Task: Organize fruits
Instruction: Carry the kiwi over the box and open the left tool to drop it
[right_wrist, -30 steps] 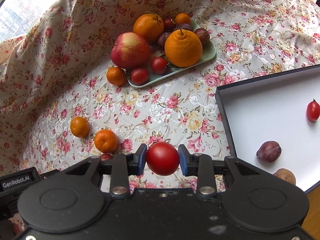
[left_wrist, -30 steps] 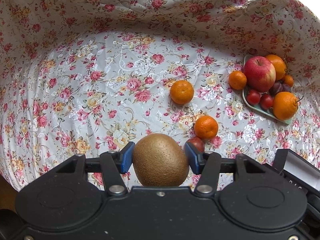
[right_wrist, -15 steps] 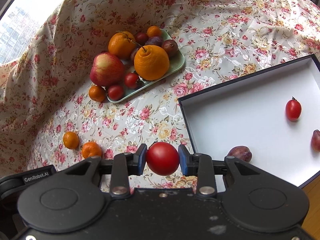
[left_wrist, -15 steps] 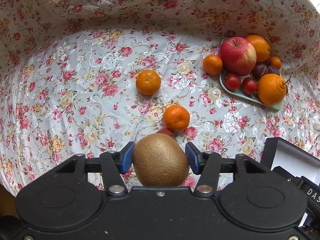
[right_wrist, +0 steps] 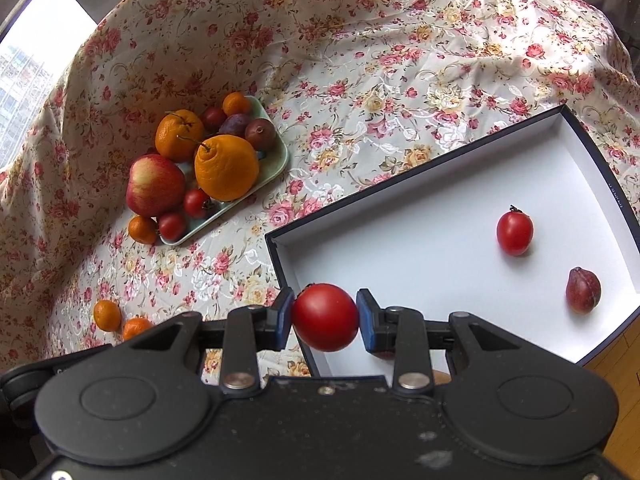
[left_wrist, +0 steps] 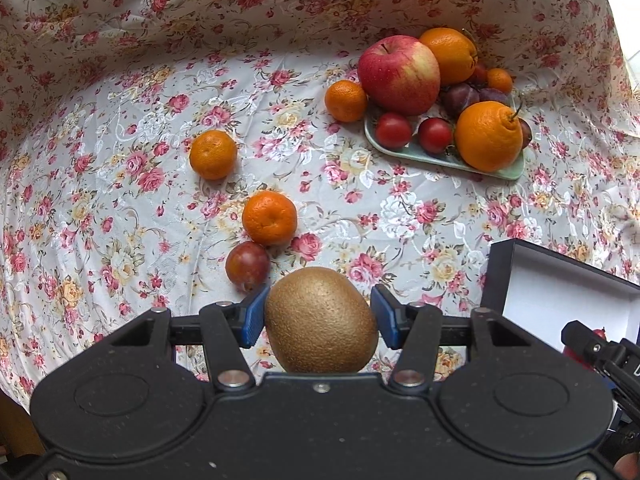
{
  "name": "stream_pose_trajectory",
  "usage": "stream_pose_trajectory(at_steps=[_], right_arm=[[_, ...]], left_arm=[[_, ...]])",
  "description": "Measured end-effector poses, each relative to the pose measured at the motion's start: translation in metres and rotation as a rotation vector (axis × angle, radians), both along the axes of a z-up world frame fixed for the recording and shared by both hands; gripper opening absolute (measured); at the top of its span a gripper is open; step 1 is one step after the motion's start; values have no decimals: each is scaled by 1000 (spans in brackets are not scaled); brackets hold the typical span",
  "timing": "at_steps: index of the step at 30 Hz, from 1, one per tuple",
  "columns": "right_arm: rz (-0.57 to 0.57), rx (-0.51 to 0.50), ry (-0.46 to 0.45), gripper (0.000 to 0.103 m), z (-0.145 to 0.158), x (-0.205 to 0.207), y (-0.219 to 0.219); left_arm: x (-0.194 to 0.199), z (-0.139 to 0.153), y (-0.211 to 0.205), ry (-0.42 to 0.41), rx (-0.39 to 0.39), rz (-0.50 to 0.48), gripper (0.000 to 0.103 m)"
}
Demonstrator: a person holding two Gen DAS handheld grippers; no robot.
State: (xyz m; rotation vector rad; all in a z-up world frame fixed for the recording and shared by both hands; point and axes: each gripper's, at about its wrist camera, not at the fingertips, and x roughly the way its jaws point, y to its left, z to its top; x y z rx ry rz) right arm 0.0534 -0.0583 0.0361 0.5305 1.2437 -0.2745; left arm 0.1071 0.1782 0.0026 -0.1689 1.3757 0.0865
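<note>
a kiwi [left_wrist: 321, 320] is clamped across its middle by the left gripper [left_wrist: 319, 317], a tomato [right_wrist: 325, 317] likewise by the right gripper [right_wrist: 324, 318], above the near corner of the box [right_wrist: 452, 208]. both are judged light, soft and easily bruised. beyond, loose tangerines [left_wrist: 269, 218] and a plate [left_wrist: 440, 155] are seen. the box's contents are shown only in the right view.

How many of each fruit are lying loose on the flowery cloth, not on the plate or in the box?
Small orange mandarins: 3
Dark red round plum: 1
Total: 4
Red apple at the edge of the green plate: not counted.
</note>
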Motion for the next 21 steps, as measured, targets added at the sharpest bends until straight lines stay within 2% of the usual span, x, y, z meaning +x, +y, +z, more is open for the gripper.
stream_pose_trajectory(at_steps=[15, 19, 21], right_arm=[[-54, -2, -12, 34, 1, -12, -30], [-64, 16, -44, 34, 9, -16, -42], [-68, -6, -67, 34, 14, -19, -50]], left_arm=[[0, 0, -41, -24, 22, -81, 60], [1, -2, -51, -22, 19, -94, 60], [1, -2, -55, -21, 16, -99, 60]])
